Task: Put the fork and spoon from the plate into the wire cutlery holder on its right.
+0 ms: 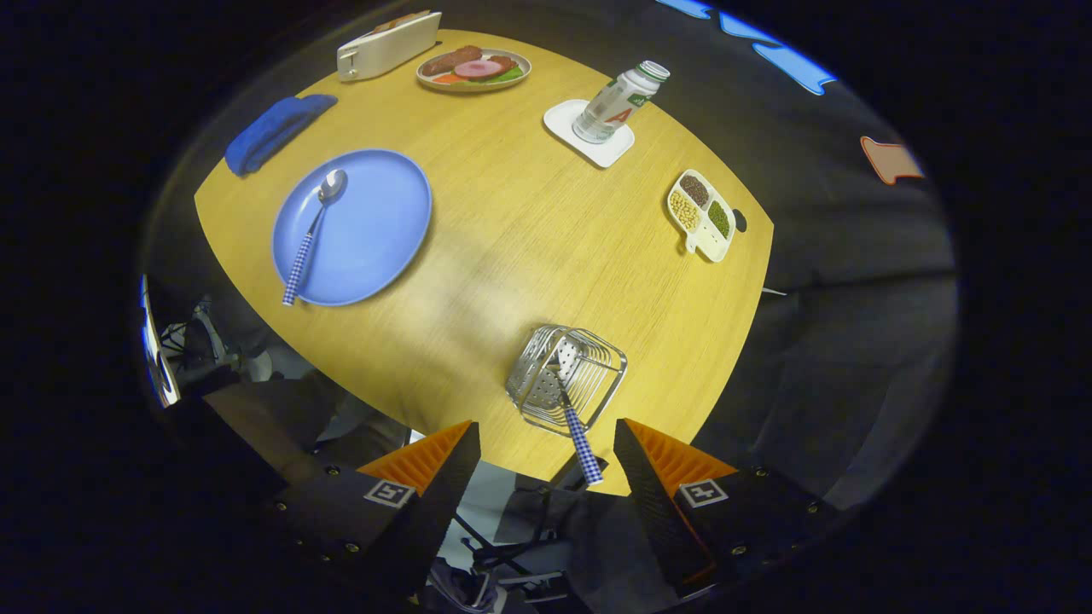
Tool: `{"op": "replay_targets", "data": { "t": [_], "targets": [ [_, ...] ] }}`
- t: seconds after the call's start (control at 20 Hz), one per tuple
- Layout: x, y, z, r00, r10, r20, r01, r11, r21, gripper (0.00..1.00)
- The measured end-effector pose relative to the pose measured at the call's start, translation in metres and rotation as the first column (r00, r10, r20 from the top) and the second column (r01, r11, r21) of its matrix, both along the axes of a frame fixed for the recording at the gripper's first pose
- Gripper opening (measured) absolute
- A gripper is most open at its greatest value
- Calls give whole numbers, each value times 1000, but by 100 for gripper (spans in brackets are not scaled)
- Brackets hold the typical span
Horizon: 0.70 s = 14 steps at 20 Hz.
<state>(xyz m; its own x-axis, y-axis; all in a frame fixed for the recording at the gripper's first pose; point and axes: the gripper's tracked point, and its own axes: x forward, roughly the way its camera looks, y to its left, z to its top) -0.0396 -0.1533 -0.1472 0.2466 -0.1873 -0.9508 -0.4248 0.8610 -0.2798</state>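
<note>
One fork (pixel 573 422) stands in the wire cutlery holder (pixel 566 377), head down among the wires and checked handle leaning out over the near edge of the bench (pixel 529 239), its end reaching into the gap between the fingers of the hand-held gripper (pixel 546 452). The gripper's fingers are spread wide apart and press on nothing; the fork handle sits between them without touching either. The one holder rests close to the near edge of the bench, just ahead of the fingers. One spoon (pixel 312 232) lies on the single blue plate (pixel 375 230), bowl pointing to the far side and its checked handle running back so that the tip juts slightly past the plate's near rim. The plate sits toward the left side of the bench, well apart from the holder, with bare wood between the two. Beyond the plate, at the left far corner, lies one folded blue cloth (pixel 275 131). Along the far edge there is one pale toaster (pixel 388 44) with bread in its slot, and beside it one small plate of food (pixel 474 68) carrying sausage, a slice of meat and some greens. Toward the right of the far side one plastic bottle (pixel 616 102) stands on a white square coaster (pixel 590 135). Near the right edge lies one white divided tray (pixel 701 215) with three kinds of beans or grains in separate compartments. Below the near edge, dark gear and cables show under the bench.
</note>
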Motion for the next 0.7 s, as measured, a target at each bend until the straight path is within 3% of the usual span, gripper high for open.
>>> {"op": "replay_targets", "data": {
  "t": [0.25, 0.4, 0.7],
  "targets": [
    [-15, 37, 2, 999, -12, 48, 8, 996, 90, 97],
    [-15, 68, 2, 995, 17, 97, -31, 988, 149, 96],
    [2, 124, 5, 973, -9, 229, -63, 951, 302, 96]
  ]
}}
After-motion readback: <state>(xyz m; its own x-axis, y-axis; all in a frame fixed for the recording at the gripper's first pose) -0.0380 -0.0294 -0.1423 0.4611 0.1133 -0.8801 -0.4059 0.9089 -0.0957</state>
